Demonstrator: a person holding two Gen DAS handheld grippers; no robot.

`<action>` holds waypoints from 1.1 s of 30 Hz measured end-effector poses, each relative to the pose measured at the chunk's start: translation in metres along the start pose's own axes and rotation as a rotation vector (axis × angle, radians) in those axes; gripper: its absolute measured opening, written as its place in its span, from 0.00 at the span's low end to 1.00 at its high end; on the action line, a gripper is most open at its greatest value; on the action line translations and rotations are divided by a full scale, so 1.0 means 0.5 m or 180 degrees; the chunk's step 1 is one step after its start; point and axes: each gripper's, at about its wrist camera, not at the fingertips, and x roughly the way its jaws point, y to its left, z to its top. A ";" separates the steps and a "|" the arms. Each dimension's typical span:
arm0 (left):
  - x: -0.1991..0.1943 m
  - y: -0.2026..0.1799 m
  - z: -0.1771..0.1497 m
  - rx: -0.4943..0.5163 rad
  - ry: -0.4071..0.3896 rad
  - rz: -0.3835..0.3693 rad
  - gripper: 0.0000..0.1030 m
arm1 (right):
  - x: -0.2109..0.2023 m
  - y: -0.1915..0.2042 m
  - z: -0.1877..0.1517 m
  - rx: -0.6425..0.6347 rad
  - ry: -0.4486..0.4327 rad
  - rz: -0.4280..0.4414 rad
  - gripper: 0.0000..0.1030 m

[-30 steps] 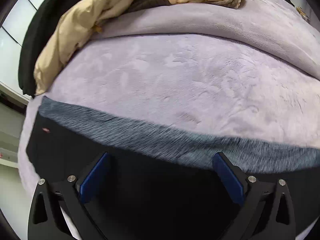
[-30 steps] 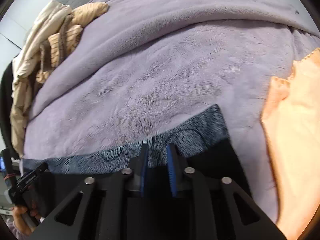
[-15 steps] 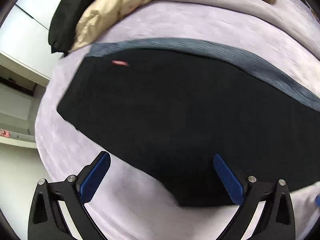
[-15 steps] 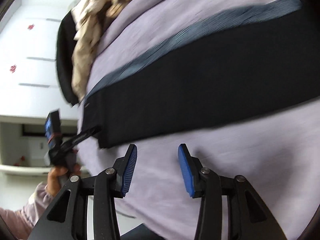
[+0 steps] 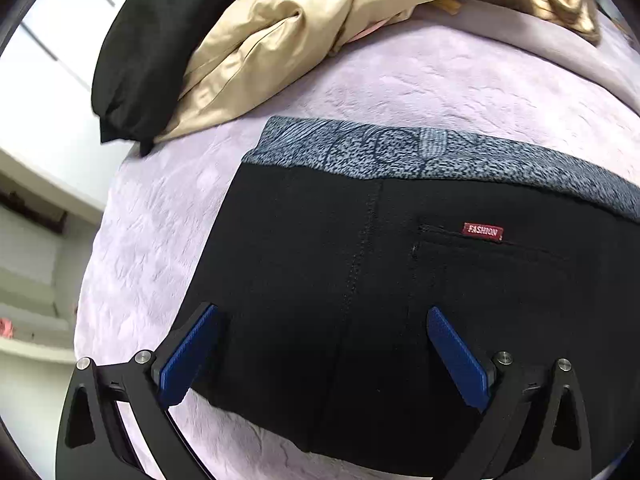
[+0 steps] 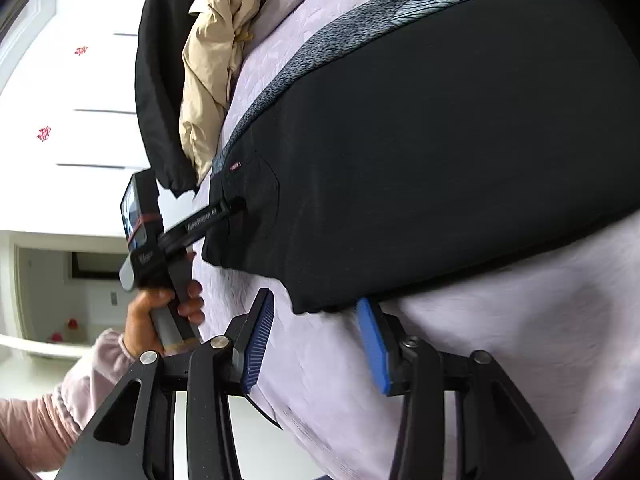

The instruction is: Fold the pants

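Lying flat on the lilac blanket: pants, black, folded lengthwise, with a grey patterned lining strip along the far edge, a centre seam, a back pocket and a small red tag.

My left gripper: fingers spread wide over the pants' waist end, pinching nothing; the left pad sits at the pants' left edge, the other over the black cloth.

My right gripper: jaws have just been opening, now apart and empty; the pants' near corner lies just beyond the tips.

Far left, on the blanket: beige jacket and black garment.
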 end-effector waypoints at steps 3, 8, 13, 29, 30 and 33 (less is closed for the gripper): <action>0.007 0.010 -0.001 -0.0067 0.0041 -0.0101 1.00 | 0.025 0.004 0.007 0.0040 -0.0001 -0.0063 0.47; 0.025 0.043 -0.003 -0.0070 0.0023 -0.0255 1.00 | 0.055 0.063 0.044 -0.0102 0.0179 -0.0138 0.09; 0.041 0.074 0.007 -0.0174 0.0153 -0.0311 1.00 | 0.098 0.047 0.017 -0.0118 0.0545 -0.0535 0.26; -0.044 -0.282 0.058 0.0396 -0.0124 -0.0592 1.00 | -0.159 -0.068 0.172 -0.0859 -0.0120 -0.2670 0.26; -0.026 -0.274 0.075 0.0262 -0.0075 -0.0641 1.00 | -0.166 -0.083 0.174 -0.0814 -0.0150 -0.2537 0.26; -0.015 -0.247 0.130 0.0060 -0.0158 -0.0568 1.00 | -0.201 -0.104 0.178 -0.0574 -0.0260 -0.2294 0.26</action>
